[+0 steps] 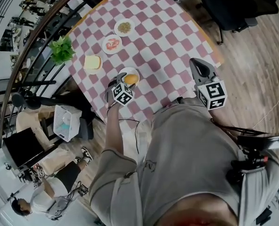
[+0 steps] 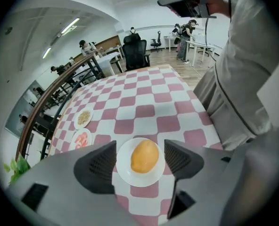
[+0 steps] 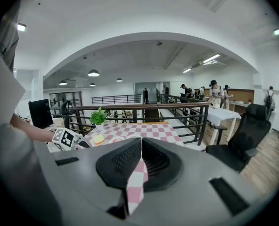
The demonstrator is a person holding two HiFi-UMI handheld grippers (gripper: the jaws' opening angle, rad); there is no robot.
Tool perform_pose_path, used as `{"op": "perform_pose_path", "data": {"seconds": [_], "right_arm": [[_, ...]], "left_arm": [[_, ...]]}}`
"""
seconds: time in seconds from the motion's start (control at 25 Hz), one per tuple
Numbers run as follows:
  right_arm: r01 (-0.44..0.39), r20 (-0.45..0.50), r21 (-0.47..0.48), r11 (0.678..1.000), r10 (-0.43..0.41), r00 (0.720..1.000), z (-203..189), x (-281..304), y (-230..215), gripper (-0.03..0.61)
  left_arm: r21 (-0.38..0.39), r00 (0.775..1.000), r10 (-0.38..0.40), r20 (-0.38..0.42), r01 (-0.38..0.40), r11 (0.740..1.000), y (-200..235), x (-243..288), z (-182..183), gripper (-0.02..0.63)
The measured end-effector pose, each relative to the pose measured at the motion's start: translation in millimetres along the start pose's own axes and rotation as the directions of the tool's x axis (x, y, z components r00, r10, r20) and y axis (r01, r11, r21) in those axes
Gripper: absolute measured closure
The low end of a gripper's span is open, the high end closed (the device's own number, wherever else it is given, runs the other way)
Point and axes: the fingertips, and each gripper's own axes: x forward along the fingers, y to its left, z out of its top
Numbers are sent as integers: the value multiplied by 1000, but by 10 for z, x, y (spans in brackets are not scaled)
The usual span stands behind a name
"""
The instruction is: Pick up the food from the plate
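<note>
Head view: left gripper (image 1: pixel 123 83) points steeply down over the small white round plate (image 1: pixel 135 71) near the table's near edge. The orange-yellow rounded piece of food (image 1: pixel 131 79) lies on that plate. Right gripper (image 1: pixel 197 66) is held well apart to the right, over the table's edge and away from the plates. The red-and-white checked tablecloth (image 1: pixel 168 41) also carries a white plate of pink food (image 1: pixel 112 44), a white plate of brownish grains (image 1: pixel 125 27), a pale yellow square slice (image 1: pixel 92 62) and a green leafy plant (image 1: pixel 61 50)

Left gripper view: left gripper (image 2: pixel 140 159) has its jaws wide apart, one on each side of the plate (image 2: pixel 125 173). The food (image 2: pixel 144 156) sits centred in the gap, and neither pad touches it

Right gripper view: right gripper (image 3: pixel 141 144) has its jaws brought together at the tips, with nothing between them

Progress (judgement): approach and alignment look done. The last bit of descent, the squeeze and the lift are all left, and the food is not yet off the plate

Writing: none legible. There are only black-and-white square markers on the gripper cubes, and a small mark on the person's grey shirt too small to read
</note>
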Motion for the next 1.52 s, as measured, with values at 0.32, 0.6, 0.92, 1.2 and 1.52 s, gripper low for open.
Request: {"op": "perform_pose_path", "data": {"seconds": [0.32, 0.6, 0.92, 1.2, 1.52], "right_arm": [[67, -37, 7, 998, -67, 997, -106, -120, -133, 563], [98, -53, 12, 995, -98, 994, -129, -101, -182, 563], [100, -51, 10, 995, -99, 994, -124, -32, -171, 563], [75, -53, 4, 997, -75, 996, -102, 58, -122, 563], [61, -54, 1, 998, -61, 997, -112, 49, -121, 563]], "left_arm": [[136, 984, -114, -140, 133, 982, -97, 624, -304, 285], [186, 952, -156, -265, 209, 960, -168, 1156, -556, 247], [161, 934, -234, -269, 283, 945, -159, 1222, -547, 232], [160, 935, -223, -275, 274, 948, -151, 1225, -551, 232], [144, 935, -222, -275, 268, 952, -141, 1226, -567, 232]]}}
